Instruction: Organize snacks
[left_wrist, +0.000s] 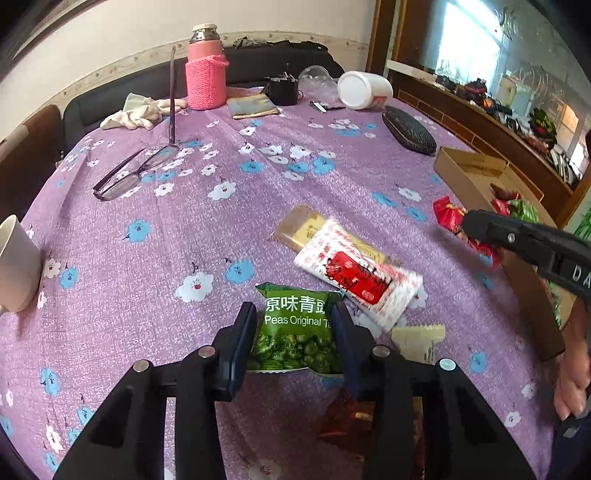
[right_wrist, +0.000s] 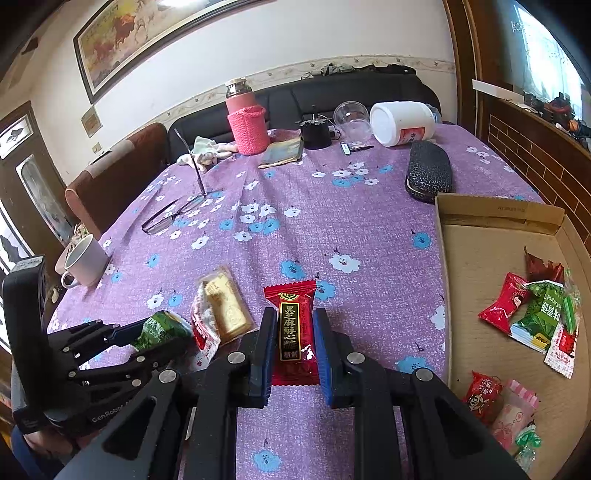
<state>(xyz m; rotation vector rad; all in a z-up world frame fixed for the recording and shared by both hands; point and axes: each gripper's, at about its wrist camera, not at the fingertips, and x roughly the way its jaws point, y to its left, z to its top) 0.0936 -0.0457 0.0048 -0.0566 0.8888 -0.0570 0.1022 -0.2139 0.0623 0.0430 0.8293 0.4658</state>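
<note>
We hold a snack in each gripper. The left gripper (left_wrist: 293, 325) has its jaws pressed against the two sides of the green pea packet (left_wrist: 295, 332), which bulges between the pads at the near edge of the purple flowered tablecloth (left_wrist: 221, 229). The right gripper (right_wrist: 294, 339) is clamped on the red sesame candy (right_wrist: 293, 328), its wrapper standing lengthwise between the pads, above the cloth and just left of the cardboard box (right_wrist: 480, 243).

Both packets look light and soft: air-filled foil pillows that crumple rather than resist (the crimped ends would be flimsy, so we judge the padded middle the better hold). The film seems slick, so a firm squeeze across the width should keep them from sliding out, though too much might crush the peas or the brittle candy.

The box at the right already holds several wrapped snacks (right_wrist: 532, 314). On the cloth, just beyond the pea packet, a white-and-red packet (left_wrist: 358, 277) lies over a yellow bar (left_wrist: 306, 229), still to be sorted.
</note>
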